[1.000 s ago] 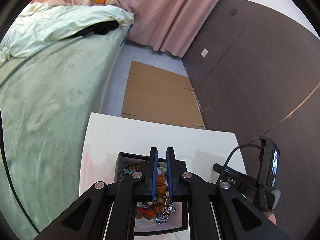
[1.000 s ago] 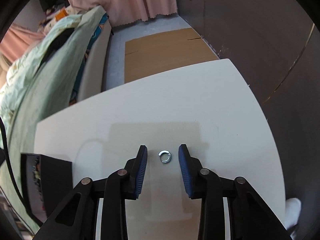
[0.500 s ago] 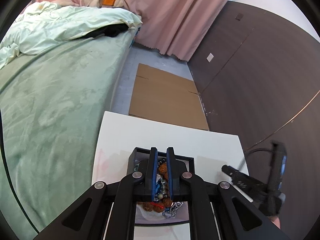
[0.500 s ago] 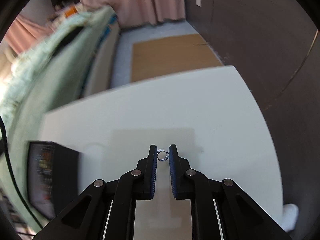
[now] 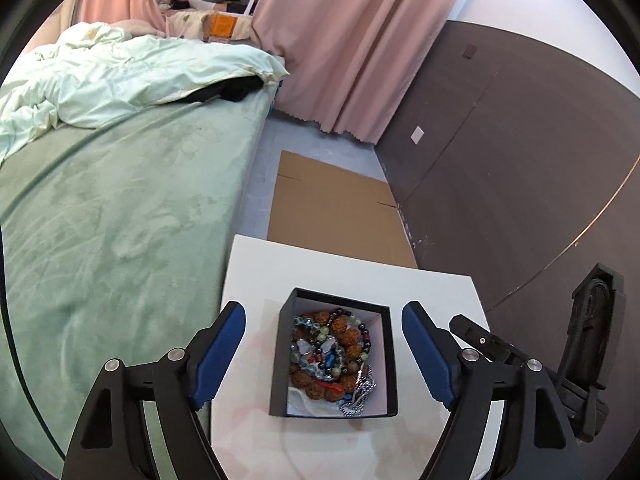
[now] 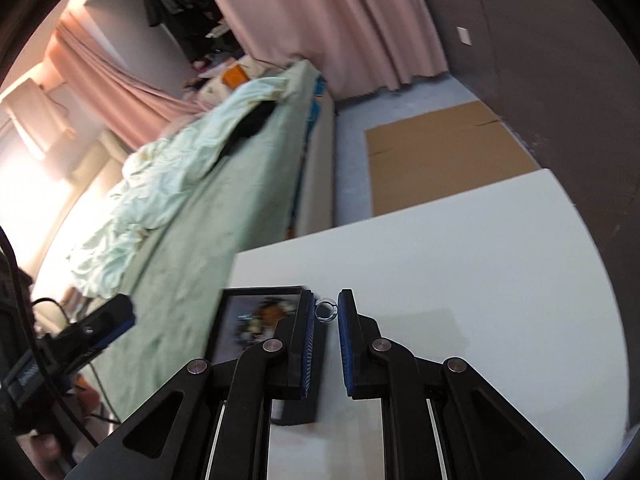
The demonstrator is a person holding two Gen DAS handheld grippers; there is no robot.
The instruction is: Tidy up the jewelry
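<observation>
**Ring pinched at the box's edge**

The ring [image 6: 326, 311], small and silvery, sits pinched between the fingertips of the right gripper [image 6: 325, 312], jaws closed on it, above the white table [image 6: 480, 280] just beside the right wall of the black box [image 5: 334, 354]. The box stands open on the table, near its left edge, holding a tangle of bead bracelets [image 5: 332, 356] and a metal chain [image 5: 360, 394]. The left gripper [image 5: 324, 344] hangs over the box with its jaws wide apart, one blue pad on each side. Left of the table lies a green bed [image 5: 120, 220]; flat cardboard [image 5: 336, 212] lies on the floor beyond.
</observation>
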